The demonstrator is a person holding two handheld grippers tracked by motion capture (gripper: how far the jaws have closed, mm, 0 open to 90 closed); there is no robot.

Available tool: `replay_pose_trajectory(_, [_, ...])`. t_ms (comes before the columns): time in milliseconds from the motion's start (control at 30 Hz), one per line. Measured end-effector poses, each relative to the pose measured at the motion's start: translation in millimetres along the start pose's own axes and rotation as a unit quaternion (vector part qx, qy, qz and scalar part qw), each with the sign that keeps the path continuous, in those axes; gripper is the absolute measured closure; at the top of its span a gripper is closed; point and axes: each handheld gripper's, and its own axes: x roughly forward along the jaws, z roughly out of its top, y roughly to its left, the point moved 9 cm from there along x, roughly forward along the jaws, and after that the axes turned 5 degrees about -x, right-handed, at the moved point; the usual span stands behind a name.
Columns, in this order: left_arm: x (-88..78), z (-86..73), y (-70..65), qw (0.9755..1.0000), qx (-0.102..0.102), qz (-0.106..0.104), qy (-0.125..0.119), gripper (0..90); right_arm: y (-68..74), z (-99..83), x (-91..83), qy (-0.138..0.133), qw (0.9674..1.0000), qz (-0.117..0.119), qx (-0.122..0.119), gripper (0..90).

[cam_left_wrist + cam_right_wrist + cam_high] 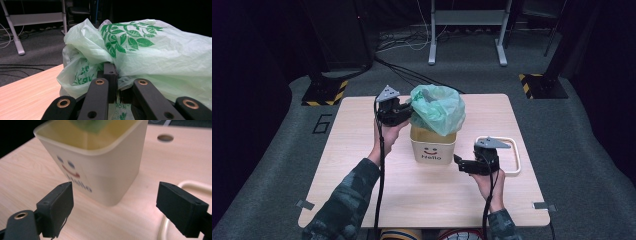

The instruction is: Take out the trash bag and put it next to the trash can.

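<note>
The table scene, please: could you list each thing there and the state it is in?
green plastic bag: bunched above the bin's mouth, pinched at its left edge.
cream bin: upright, mouth open, bag hanging into it.
cream ring frame: flat on the table, apart from the bin.
left gripper: shut on the bag.
right gripper: open, nothing between its jaws.

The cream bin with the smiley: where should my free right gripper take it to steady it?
Probably the bin by its near right corner, below the rim, coming in level from the right. The right gripper is open and faces that rounded corner; the walls are flat and upright. The left gripper is shut on the green bag above.
</note>
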Motion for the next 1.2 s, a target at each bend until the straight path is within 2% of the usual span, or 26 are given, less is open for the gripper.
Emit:
replay_pose_trajectory(100, [-2.6, 0.6, 1.5, 1.0, -0.002, 0.002, -0.002, 86.1, -2.2, -22.6, 9.1, 0.016, 0.9997, -0.016, -0.002, 12.6])
replay_pose_trajectory(167, [-4.2, 0.8, 3.2, 1.0, -0.003, 0.003, -0.003, 86.1, -2.1, -38.3, 15.9, 0.028, 0.9995, -0.015, 0.004, 12.5])
replay_pose_trajectory(333, [-8.1, 2.0, 6.3, 0.9999, -0.005, 0.005, -0.009, 86.1, -5.1, -73.3, 30.5, 0.062, 0.9972, -0.041, -0.004, 12.2])
replay_pose_trajectory(533, [-10.9, 5.2, 6.6, 0.9998, -0.006, 0.007, -0.016, 86.1, -4.5, -96.9, 41.7, 0.093, 0.9939, -0.054, -0.022, 12.2])
replay_pose_trajectory(667, [-13.4, 7.8, 7.7, 0.9997, -0.006, 0.009, -0.02, 86.1, -2.6, -100.0, 43.5, 0.095, 0.9925, -0.066, -0.039, 12.2])
replay_pose_trajectory(1200, [-33.5, 16.5, 24.4, 0.9987, -0.017, 0.024, -0.043, 86.1, -4.4, -100.1, 43.1, 0.093, 0.9925, -0.07, -0.036, 13.8])
